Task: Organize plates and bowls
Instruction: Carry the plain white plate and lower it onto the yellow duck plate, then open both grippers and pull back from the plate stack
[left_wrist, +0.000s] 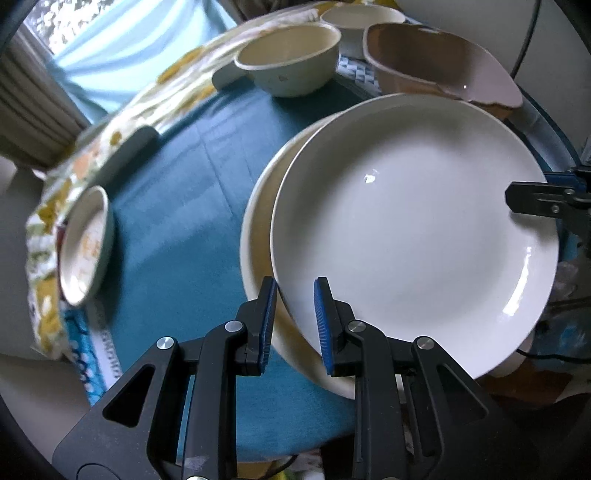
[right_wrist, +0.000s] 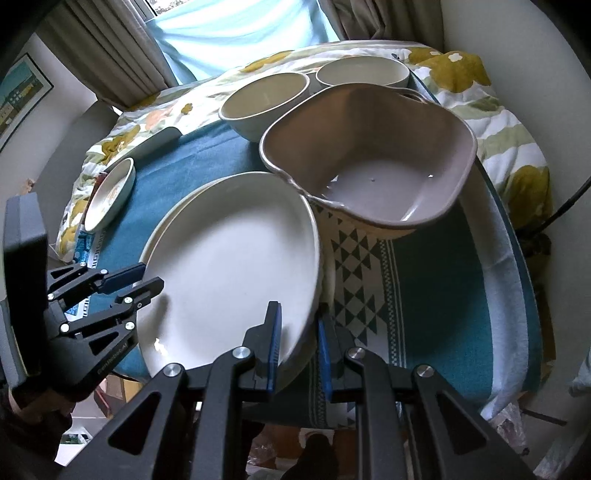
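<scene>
A large white plate (left_wrist: 406, 221) (right_wrist: 229, 258) hangs just over a cream plate (left_wrist: 258, 240) (right_wrist: 168, 212) that lies on the teal tablecloth (left_wrist: 177, 221). My left gripper (left_wrist: 295, 321) (right_wrist: 146, 280) is shut on the white plate's left rim. My right gripper (right_wrist: 299, 339) is shut on the opposite rim, and in the left wrist view it shows at the far right edge (left_wrist: 513, 199). The white plate is tilted slightly and hides most of the cream one.
Behind the plates stands a taupe basin (left_wrist: 436, 66) (right_wrist: 369, 155) on a patterned mat (right_wrist: 354, 266). Two cream bowls (left_wrist: 291, 62) (right_wrist: 362, 72) sit at the back. A small flowered dish (left_wrist: 86, 243) (right_wrist: 110, 192) and a dark flat object (left_wrist: 129, 155) lie left.
</scene>
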